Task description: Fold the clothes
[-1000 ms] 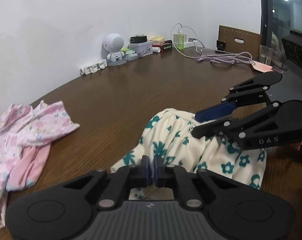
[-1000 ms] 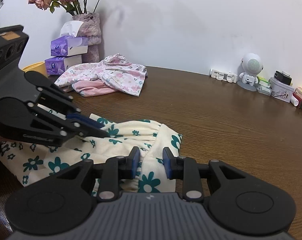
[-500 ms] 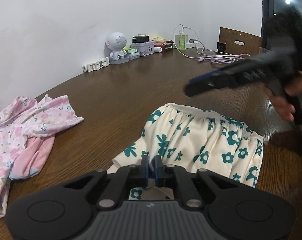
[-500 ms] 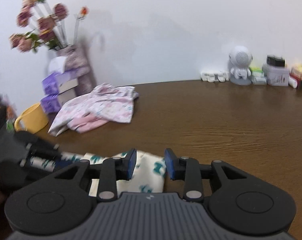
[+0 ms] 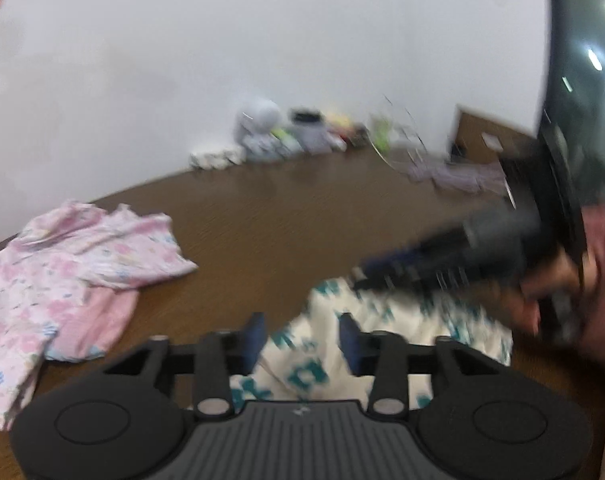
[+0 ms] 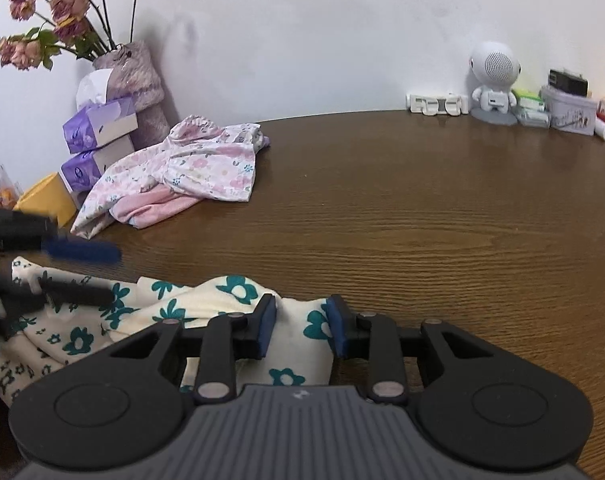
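Clothes lay on a brown wooden table (image 6: 442, 216). At the far left, by the wall, stood a vase of dried roses (image 6: 130, 68) and two purple tissue boxes (image 6: 98, 128), with a yellow cup (image 6: 46, 200) in front. Next to them lay a pink flowery top (image 6: 182, 176) in a loose heap, well apart from both tongs. It looked like it was waiting its turn.

Nearer, at the table's front edge, lay the cream cloth with green flowers (image 6: 206, 308). It was bunched and part folded. The left tongs (image 5: 302, 340) were opening over it. The cloth showed in the gap, but the pads did not press on it, so they seemed to be letting go. That picture was blurry.

The right tongs (image 6: 300, 328) had their fingers part open, one on each side of a fold of the cream cloth. The cloth lay slack between them, not squeezed. I think they were lined up there to catch that edge for the next fold.

At the far right, by the white wall, stood a small white robot toy (image 6: 494, 80), a white power strip (image 6: 436, 104) and some little boxes (image 6: 568, 110).
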The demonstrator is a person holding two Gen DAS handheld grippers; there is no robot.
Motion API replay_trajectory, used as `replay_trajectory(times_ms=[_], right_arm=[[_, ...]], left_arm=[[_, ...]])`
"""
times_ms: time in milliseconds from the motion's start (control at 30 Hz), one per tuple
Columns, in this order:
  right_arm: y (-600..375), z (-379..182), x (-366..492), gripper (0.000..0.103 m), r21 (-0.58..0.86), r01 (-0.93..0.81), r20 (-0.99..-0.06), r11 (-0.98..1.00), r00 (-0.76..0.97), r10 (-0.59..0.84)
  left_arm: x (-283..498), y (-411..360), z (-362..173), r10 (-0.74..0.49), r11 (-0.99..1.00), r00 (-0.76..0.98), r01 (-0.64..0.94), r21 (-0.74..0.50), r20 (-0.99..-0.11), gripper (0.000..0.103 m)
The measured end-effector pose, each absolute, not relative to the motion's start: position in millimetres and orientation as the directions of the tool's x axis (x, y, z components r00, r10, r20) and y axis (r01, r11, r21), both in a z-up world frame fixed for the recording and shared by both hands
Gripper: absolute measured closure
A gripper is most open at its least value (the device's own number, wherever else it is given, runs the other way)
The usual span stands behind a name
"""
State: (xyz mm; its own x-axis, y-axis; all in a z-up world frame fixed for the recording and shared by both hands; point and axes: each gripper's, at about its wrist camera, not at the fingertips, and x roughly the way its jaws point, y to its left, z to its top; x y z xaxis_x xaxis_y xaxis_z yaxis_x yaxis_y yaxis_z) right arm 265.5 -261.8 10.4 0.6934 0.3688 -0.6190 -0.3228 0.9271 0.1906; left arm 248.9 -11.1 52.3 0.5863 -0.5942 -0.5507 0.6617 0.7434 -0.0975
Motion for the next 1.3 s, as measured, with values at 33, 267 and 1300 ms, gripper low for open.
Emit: replay_trajectory(times_ms=[33,267,1300], right_arm=[[-261.2,10.4,264.9,0.073,0.185,-0.324,-0.618,0.928,0.696,0.366],[-257.5,10.4,261.8,0.073,0.150,-0.328,-0.610,0.933,0.712,0.348],[-252.6,8.8,256.6,0.073,0.077,-0.346,-0.600,0.935,0.733,0.321]], left_arm=[[253.1,-11.8,50.1,-0.579,0.760,0.594,0.642,-0.104,-0.558,0.058],[266.3,-26.8,26.3,-0.566,0.746,0.539,0.656,-0.111,-0.623,0.088],[273.1,-74.1,54.2,-0.543,0.712,0.551,0.702,0.001,-0.634,0.067]])
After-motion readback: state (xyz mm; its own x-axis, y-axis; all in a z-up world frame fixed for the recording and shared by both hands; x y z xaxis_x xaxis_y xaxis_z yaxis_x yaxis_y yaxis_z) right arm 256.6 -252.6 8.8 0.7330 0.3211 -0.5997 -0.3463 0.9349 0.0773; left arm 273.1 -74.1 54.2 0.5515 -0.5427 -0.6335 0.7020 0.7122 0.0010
